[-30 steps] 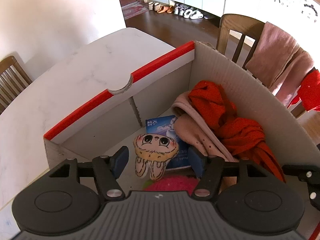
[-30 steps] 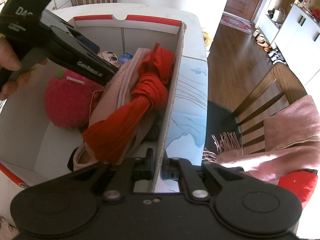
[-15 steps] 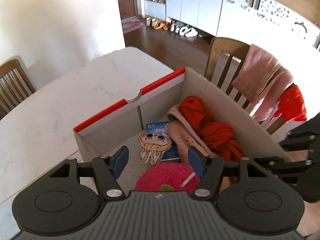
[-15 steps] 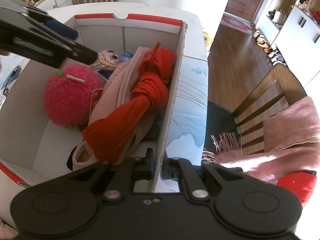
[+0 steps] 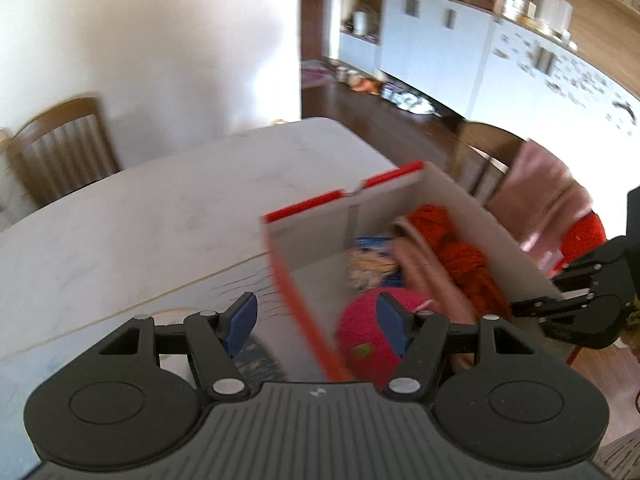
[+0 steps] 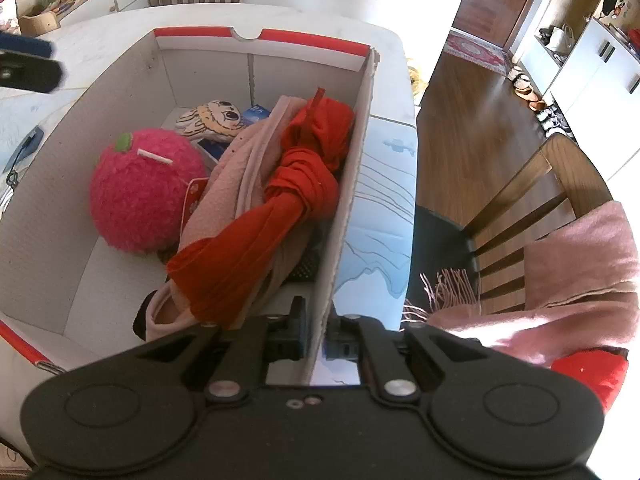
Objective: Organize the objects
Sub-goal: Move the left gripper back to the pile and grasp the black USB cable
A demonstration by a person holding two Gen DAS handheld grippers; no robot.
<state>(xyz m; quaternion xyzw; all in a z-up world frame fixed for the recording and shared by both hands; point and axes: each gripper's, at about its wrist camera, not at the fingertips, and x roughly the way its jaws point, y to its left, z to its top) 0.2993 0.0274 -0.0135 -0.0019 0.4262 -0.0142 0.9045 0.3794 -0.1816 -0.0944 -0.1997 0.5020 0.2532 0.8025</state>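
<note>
On the white marble table [image 5: 160,216], our right gripper [image 6: 316,334] pinches the red-edged cardboard box [image 6: 352,184]; our left gripper [image 5: 316,318] hangs open above it.

Left wrist view is motion-blurred — the box [image 5: 404,216] contents smear together. In the right wrist view the scarf [image 6: 280,208] and pink cloth [image 6: 240,168] cover the black item [image 6: 306,266] beneath; the blue packet [image 6: 256,114] shows only corners — print unreadable.
</note>
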